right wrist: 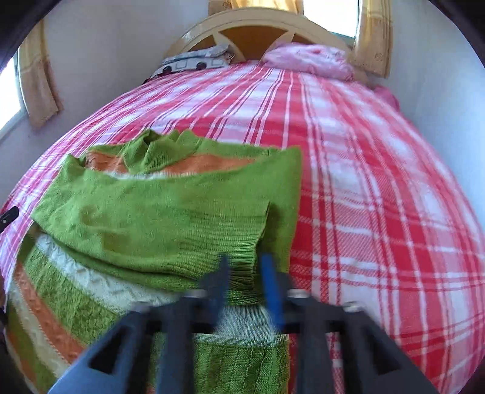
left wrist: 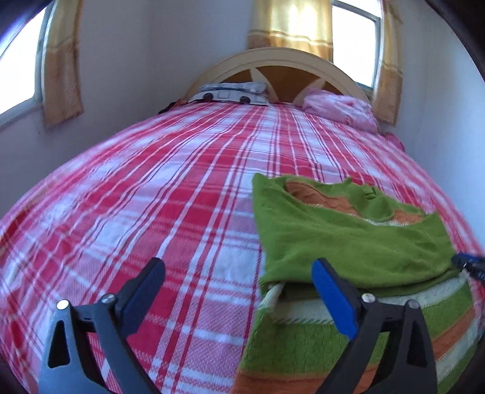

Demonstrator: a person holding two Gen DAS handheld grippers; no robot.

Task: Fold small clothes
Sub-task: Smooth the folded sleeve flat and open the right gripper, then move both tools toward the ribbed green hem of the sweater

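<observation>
While the green knitted sweater with orange and cream stripes [left wrist: 348, 242] lies partly folded on the bed's red-and-white plaid cover [left wrist: 166, 188], the left tongs [left wrist: 239, 291] stand spread wide with nothing between them. Their black left finger hangs over bare plaid, and the blue-faced right finger is in front of the sweater's near left edge; whether it touches the knit I cannot tell. From the left wrist view the garment sits to the right, its plain green upper layer folded over the striped part.

From the right wrist view the sweater [right wrist: 157, 218] fills the left and centre, and the right tongs [right wrist: 242, 291], blurred, stand partly apart at the ribbed green hem. A fold of that hem lies between the fingers, but the blur hides whether the pads press on it.

At the far end of the bed, a grey patterned pillow [left wrist: 230, 91] and a pink crumpled cloth [left wrist: 339, 107] rest against the curved cream wooden headboard [left wrist: 272, 60]. Yellow curtains [left wrist: 291, 24] hang at the windows.
</observation>
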